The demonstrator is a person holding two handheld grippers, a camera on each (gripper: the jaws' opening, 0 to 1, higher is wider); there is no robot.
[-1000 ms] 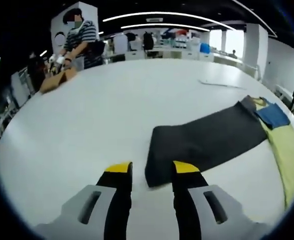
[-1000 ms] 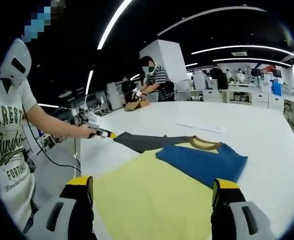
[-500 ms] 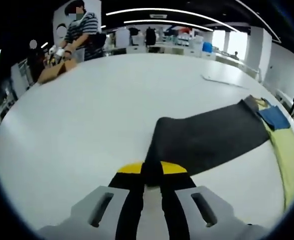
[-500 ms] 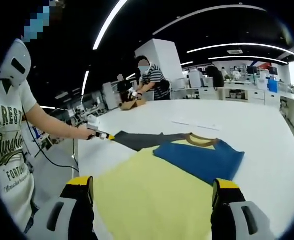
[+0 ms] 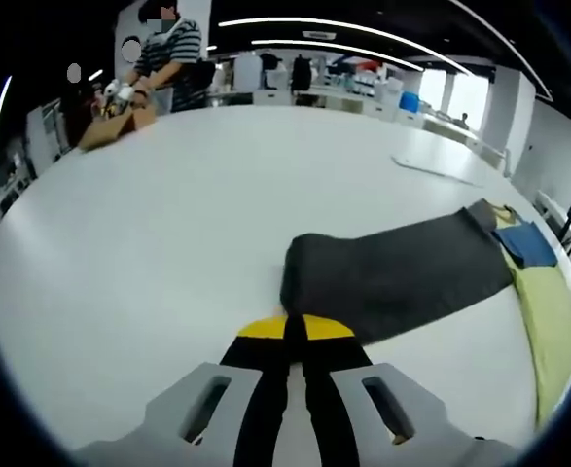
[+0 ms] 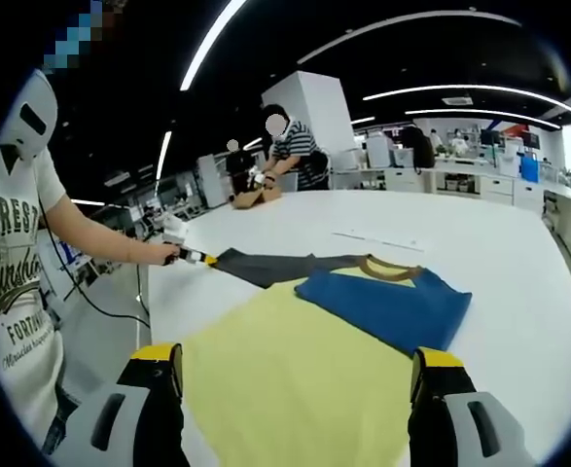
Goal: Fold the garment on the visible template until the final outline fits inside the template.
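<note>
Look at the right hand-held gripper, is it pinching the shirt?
No, the right hand-held gripper is wide open above the yellow template, touching no cloth.

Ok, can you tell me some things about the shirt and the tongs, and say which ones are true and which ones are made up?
1. The left tongs are shut on the end of the dark grey sleeve. True.
2. The right tongs are pinching the blue part of the garment. False: their jaws stand wide apart, with the yellow template between them, holding nothing.
3. The garment lies on a white table. True.
4. The yellow template is rolled up in a ball. False: it lies flat on the table.
5. A person in a striped top stands at the table's far end. True.
</note>
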